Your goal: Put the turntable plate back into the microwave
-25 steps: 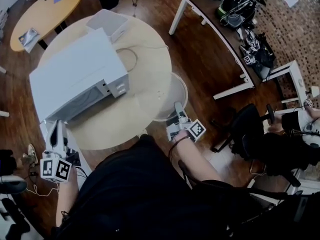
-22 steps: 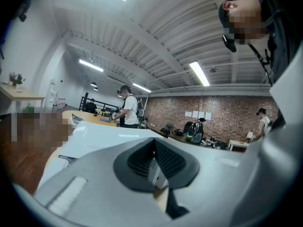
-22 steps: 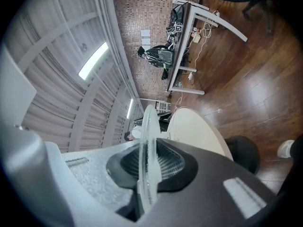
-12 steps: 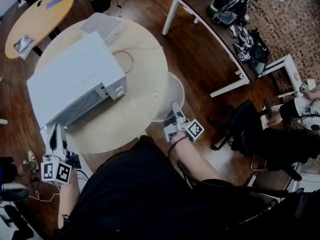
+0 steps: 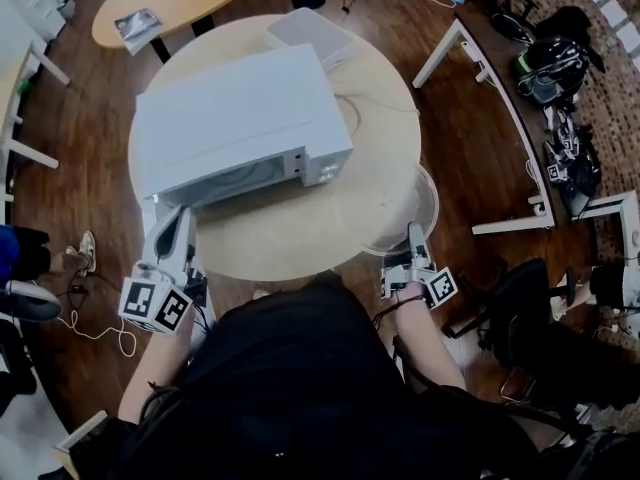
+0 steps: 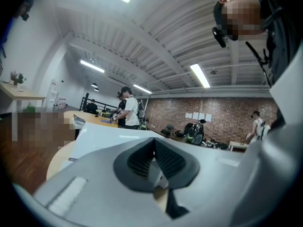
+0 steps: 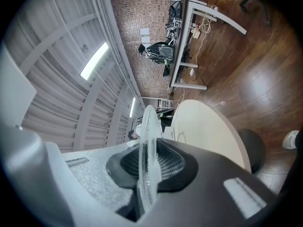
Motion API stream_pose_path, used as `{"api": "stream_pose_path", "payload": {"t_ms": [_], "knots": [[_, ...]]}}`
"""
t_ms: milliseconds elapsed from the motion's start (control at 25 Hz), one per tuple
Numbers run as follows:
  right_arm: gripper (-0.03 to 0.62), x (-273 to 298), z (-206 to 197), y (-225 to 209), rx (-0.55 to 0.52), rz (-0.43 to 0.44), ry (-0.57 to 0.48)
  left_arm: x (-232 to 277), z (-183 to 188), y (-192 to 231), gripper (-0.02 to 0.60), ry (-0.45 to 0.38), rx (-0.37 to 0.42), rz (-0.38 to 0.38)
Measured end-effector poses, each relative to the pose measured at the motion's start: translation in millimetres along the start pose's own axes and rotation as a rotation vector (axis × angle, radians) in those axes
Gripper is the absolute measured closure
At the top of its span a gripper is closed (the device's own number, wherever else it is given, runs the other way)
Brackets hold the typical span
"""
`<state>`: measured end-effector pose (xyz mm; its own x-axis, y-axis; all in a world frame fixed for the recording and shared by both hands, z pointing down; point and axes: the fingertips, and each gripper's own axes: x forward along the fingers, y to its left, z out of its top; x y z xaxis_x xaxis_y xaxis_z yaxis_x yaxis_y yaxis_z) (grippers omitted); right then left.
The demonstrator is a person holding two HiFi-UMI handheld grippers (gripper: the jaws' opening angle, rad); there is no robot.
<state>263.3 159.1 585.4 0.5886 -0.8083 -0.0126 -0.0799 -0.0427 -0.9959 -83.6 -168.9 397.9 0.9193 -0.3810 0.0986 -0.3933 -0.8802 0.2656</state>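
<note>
Awaiting return to its oven: 1 round clear glass turntable plate (image 5: 425, 198), held level at the right edge of the round pale wooden table (image 5: 300, 238), partly out over the floor.

Right gripper (image 5: 413, 236): jaws pinching the plate's near rim, which shows edge-on between the ribbed pads in the right gripper view.

Left gripper (image 5: 172, 226): jaws pressed together on nothing, tip just beside the front left corner of the boxy white microwave (image 5: 230, 108).

Microwave: 1, mid-table, door apparently closed, window and control panel facing the person.

Progress, as judged: plate gripped but well apart from the oven. Opening the door, carrying the plate across and seating it inside all remain.

Writing: none legible on microwave or plate. Only black-and-white square markers show, on the 2 gripper cubes (image 5: 155, 306).
</note>
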Motion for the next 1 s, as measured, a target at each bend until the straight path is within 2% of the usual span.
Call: {"api": "stream_pose_path", "payload": {"t_ms": [240,1000], "knots": [[0.56,-2,-3,3,0.016,0.009,-0.004,-6,1,3,0.575,-0.005,0.004,0.01],[0.56,-30,-30,9,0.033,0.026,-0.008,-21,1,5,0.575,0.0,0.008,-0.035]]}}
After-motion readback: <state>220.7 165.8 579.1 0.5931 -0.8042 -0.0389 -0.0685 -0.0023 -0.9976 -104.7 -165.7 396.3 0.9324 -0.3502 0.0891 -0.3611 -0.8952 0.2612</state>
